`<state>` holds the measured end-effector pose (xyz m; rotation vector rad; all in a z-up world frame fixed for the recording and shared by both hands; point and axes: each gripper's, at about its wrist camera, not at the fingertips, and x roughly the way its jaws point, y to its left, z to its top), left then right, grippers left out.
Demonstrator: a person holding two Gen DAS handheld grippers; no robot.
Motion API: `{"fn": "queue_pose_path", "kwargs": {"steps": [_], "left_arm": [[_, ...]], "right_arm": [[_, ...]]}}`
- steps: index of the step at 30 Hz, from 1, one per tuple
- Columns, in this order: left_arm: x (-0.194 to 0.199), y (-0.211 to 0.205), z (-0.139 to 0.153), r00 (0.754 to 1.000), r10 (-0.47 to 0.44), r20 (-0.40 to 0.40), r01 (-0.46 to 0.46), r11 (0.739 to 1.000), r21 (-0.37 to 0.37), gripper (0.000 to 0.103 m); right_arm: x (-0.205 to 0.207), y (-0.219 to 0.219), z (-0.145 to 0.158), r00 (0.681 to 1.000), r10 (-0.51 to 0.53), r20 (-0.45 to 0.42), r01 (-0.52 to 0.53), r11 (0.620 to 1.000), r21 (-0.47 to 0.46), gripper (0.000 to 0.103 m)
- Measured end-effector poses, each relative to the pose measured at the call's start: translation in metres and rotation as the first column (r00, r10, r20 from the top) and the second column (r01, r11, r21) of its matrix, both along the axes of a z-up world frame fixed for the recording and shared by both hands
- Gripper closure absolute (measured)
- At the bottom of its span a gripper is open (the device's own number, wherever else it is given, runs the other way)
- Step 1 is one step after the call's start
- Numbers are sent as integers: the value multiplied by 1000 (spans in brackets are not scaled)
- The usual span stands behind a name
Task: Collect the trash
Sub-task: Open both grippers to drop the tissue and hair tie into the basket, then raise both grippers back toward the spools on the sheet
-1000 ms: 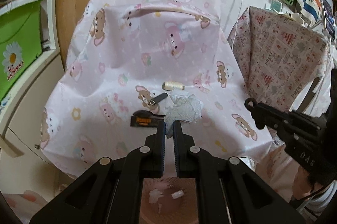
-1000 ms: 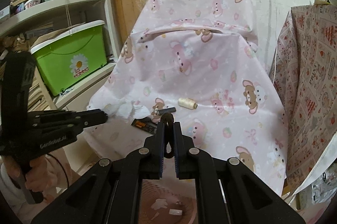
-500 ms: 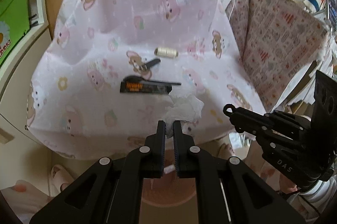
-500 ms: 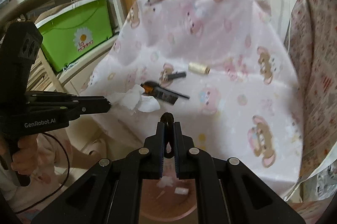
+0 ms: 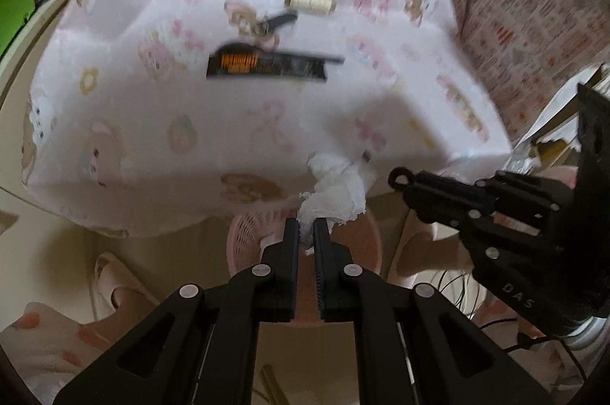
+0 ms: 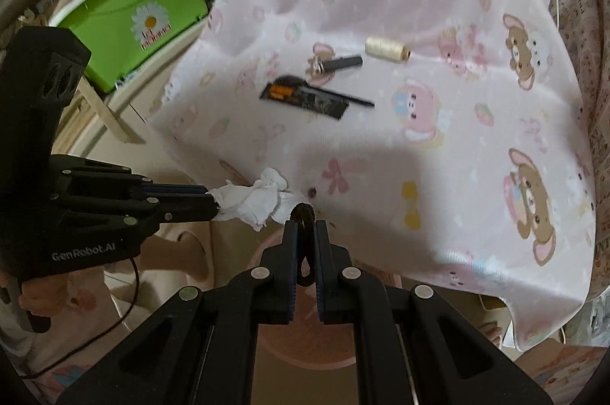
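Both grippers have dropped off the table toward the pink basket (image 5: 244, 233). Left gripper (image 5: 306, 228) is pinching a crumpled tissue (image 5: 337, 193); only the right view is showing the right gripper (image 6: 304, 228) clamping a small dark ring (image 6: 302, 214).

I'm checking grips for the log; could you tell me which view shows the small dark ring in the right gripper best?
The left wrist view: the dark ring shows whole at the right gripper tip. The right wrist view shows the ring edge-on, half hidden between its jaws.

My left gripper (image 5: 306, 228) hides most of the pink basket (image 5: 248, 233); the black wrapper (image 5: 267, 65)'s orange print blurs beyond reading.
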<state>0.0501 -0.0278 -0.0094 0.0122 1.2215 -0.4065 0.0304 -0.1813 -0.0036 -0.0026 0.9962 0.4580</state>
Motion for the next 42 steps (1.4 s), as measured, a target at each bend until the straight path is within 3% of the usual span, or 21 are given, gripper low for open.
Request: {"fn": "queue_pose_path", "kwargs": {"steps": [4, 10, 16, 23, 26, 32, 36, 42], "left_arm": [[3, -2, -24, 997, 1, -74, 1, 999, 37, 96], [9, -7, -50, 995, 23, -101, -15, 997, 82, 96], [17, -6, -83, 981, 63, -184, -43, 993, 113, 96], [19, -5, -101, 969, 84, -234, -51, 988, 144, 95], [19, -7, -102, 968, 92, -233, -58, 987, 147, 89], [19, -5, -91, 976, 100, -195, -77, 989, 125, 70], [18, 2, -77, 982, 131, -133, -114, 985, 127, 66], [17, 9, -44, 987, 158, 17, -158, 979, 129, 60]], "right_arm": [[1, 6, -15, 1000, 7, -30, -8, 999, -45, 94], [2, 23, -45, 996, 35, -76, -45, 990, -131, 94], [8, 31, -76, 991, 29, -130, -56, 978, -203, 94], [13, 29, -92, 986, 17, -163, -55, 972, -230, 94], [12, 30, -95, 986, 19, -166, -59, 969, -241, 91], [12, 27, -91, 988, 6, -153, -43, 969, -242, 76], [12, 24, -81, 992, -15, -121, -15, 971, -239, 52], [10, 16, -64, 996, -36, -80, 17, 976, -216, 47]]}}
